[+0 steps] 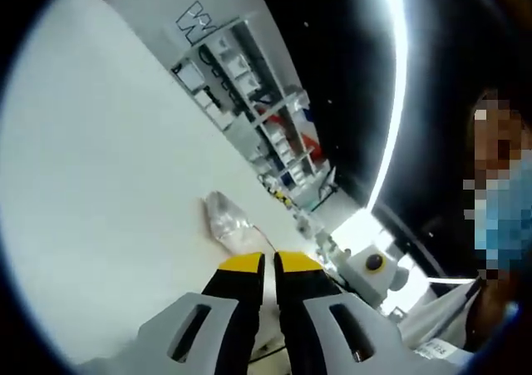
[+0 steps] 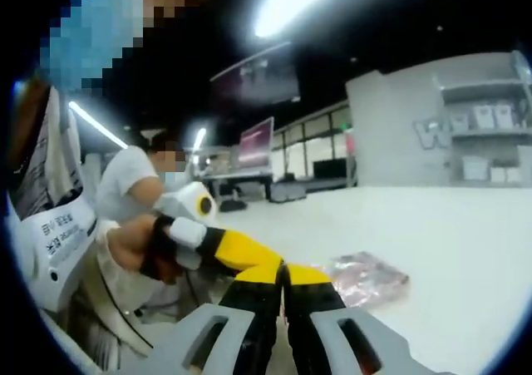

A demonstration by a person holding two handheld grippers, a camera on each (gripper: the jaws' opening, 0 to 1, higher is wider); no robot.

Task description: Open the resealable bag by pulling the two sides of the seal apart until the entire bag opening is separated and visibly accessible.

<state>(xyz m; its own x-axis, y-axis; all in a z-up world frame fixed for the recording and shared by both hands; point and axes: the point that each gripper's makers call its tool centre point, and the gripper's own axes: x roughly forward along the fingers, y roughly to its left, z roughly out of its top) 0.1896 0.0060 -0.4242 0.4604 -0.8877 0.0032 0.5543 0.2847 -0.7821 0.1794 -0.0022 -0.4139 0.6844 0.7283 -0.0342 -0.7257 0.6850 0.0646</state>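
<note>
Yellow-tipped, both my claws: left gripper (image 1: 270,263) with jaws nearly together at the bag's edge; right gripper (image 2: 283,273) likewise; whether either pinches film, I cannot tell. White table (image 1: 108,192): work surface. Resealable bag (image 1: 229,223), clear, lying flat just ahead; seal apparently unparted.

- A broad, plain white tabletop (image 1: 108,184) carried the things; in the right gripper view it (image 2: 432,234) ran back to a grey wall.
- A clear, crinkled plastic resealable bag (image 1: 229,221) lay flat on it.
- In the right gripper view the bag (image 2: 366,279) showed pinkish contents, with bare white surface around it.
</note>
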